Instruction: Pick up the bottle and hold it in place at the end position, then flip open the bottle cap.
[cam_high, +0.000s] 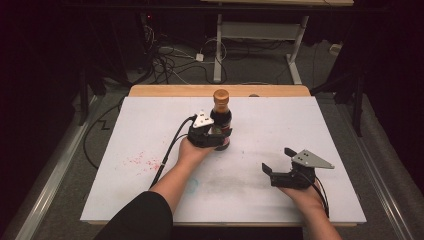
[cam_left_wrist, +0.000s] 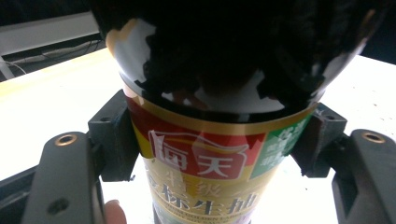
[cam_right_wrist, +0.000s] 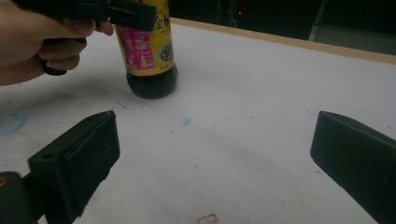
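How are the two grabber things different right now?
The left gripper is shut on the bottle, its pads pressing the label from both sides; the right gripper is open and holds nothing. The left one is out near the middle of the table; the right one sits closer to the near edge. Both are black, two-jawed and held in a hand.

The sauce bottle (cam_left_wrist: 205, 163) is showing a red label panel reading "海天" in white characters; below it, gold characters are partly legible ("标生抽"), with small Latin print beneath (too blurred to read). The green patch's text is unreadable.
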